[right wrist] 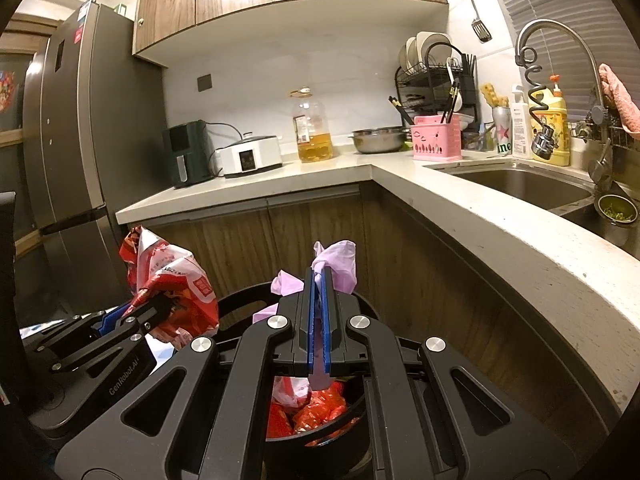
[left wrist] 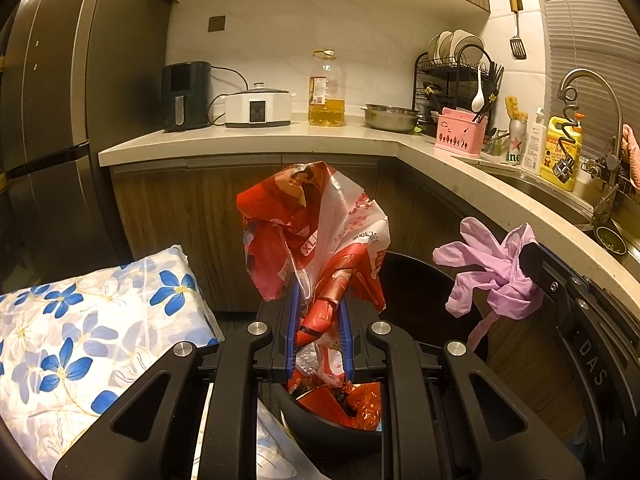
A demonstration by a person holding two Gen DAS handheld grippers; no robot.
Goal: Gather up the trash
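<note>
Red and clear plastic, a crumpled snack wrapper [left wrist: 316, 232], stands up from between the blue pads of the left gripper [left wrist: 319, 312], whose jaws are clenched on its lower end. The wrapper hangs directly above a black trash bin [left wrist: 416, 276] on the floor, and more red wrappers already lie inside the bin. In the right wrist view the same wrapper [right wrist: 168, 280] shows at the left, pinched by the left gripper just beside the bin's rim [right wrist: 240, 300].

At the right of the left wrist view, the right gripper [left wrist: 528, 264] grasps a pale purple disposable glove [left wrist: 484, 268], its fingers drooping loosely over the bin's far right edge. Seen from its own camera, the right gripper [right wrist: 319, 280] has its blue pads pressed close together on the glove [right wrist: 340, 260], part of which bunches above the tips and part of which hangs out below, over the red trash in the bin.

A floral blue-and-white cushion [left wrist: 80, 320] lies at the near left, beside the bin. Beyond stands a wood-fronted counter [right wrist: 280, 184] carrying an air fryer [right wrist: 186, 152], a white cooker [right wrist: 250, 156], an oil bottle [right wrist: 312, 128], a steel bowl [right wrist: 378, 140] and a pink utensil caddy [right wrist: 436, 140]. A sink [right wrist: 520, 188] sits at the far right, and a grey fridge [right wrist: 72, 140] at the left.
</note>
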